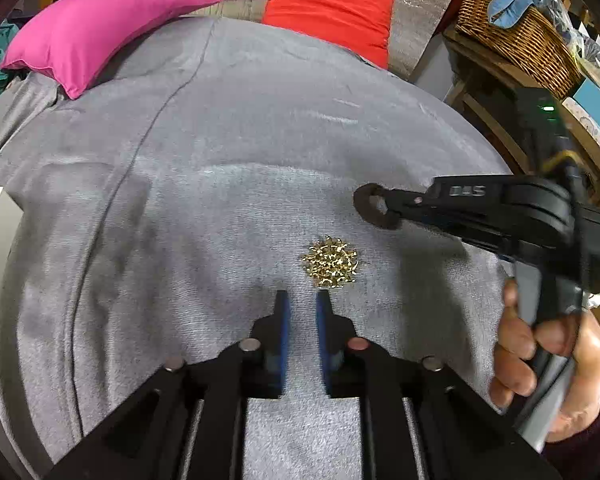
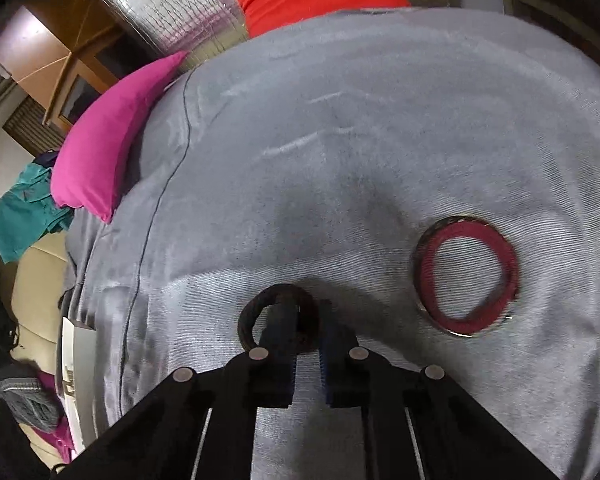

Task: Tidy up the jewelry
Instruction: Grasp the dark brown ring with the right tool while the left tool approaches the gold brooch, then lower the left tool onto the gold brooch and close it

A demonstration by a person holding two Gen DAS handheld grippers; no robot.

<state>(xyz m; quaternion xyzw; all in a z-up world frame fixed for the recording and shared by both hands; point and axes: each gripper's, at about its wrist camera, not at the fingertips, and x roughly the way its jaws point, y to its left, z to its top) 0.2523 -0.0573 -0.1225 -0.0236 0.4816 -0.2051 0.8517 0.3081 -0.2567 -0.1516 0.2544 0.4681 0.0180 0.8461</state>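
Note:
A small heap of gold chain jewelry [image 1: 331, 262] lies on the grey bedcover [image 1: 220, 160], just ahead and right of my left gripper [image 1: 302, 300], whose jaws stand slightly apart with nothing between them. My right gripper [image 2: 309, 316] is shut on a dark ring-shaped bangle [image 2: 278, 320], held above the cover; in the left wrist view the same bangle [image 1: 374, 206] hangs at the right gripper's tip [image 1: 388, 208], beyond the gold heap. A red and silver bangle [image 2: 466, 274] lies flat on the grey cover [image 2: 340, 140], to the right of the right gripper.
A pink pillow [image 1: 96, 28] and a red pillow [image 1: 328, 12] lie at the far edge of the cover. A wicker basket [image 1: 516, 32] sits on a wooden shelf at the right. Clothes [image 2: 24, 212] are piled off the left side.

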